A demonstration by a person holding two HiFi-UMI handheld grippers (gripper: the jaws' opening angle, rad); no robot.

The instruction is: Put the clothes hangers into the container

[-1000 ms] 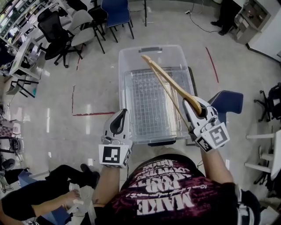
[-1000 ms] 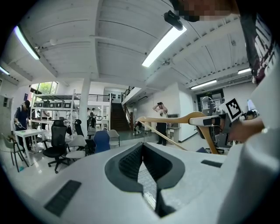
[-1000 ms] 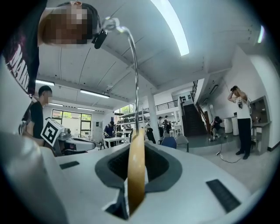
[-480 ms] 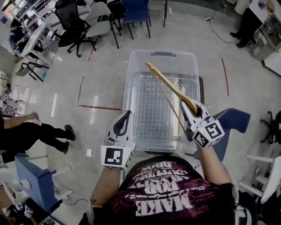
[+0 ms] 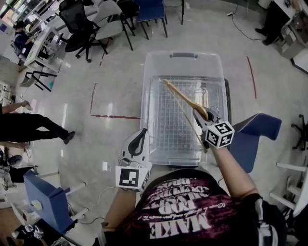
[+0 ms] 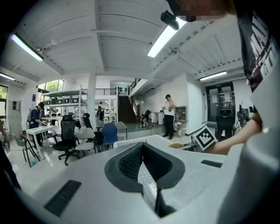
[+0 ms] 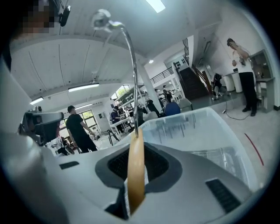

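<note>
My right gripper (image 5: 199, 115) is clamped on the hanger (image 5: 185, 98). In the right gripper view the wooden arm (image 7: 135, 175) stands on edge between the two pads, which press on it with only its thickness between them. Its wire hook (image 7: 126, 41) curves up and away above the jaws. From the head view the hanger slants from the gripper out toward the far left, over the container (image 5: 147, 96). I cannot tell how high above the bottom it hangs. The gripped end is covered by the gripper body.

My left gripper (image 5: 140, 138) is empty, its jaws drawn together at the tips. It sits at the container's near left corner, just outside the wall. In its own view (image 6: 142, 151) nothing lies between the pads.

The container is clear plastic with a fine grid showing through its bottom. Its far wall shows in the right gripper view (image 7: 197, 124). There are pale shapes along its right inside that I cannot make out.

Around it the floor is pale and glossy, with a red tape line (image 5: 111, 116) to the left. A blue chair (image 5: 255, 139) stands just beside the container's right side, close to my right forearm. A black office chair (image 5: 79, 21) and another blue chair (image 5: 151, 9) stand well beyond the far end. A person's legs (image 5: 33, 127) reach in from the left edge, cut off by the frame. Another person (image 7: 78, 129) in black stands behind the container in the right gripper view.
</note>
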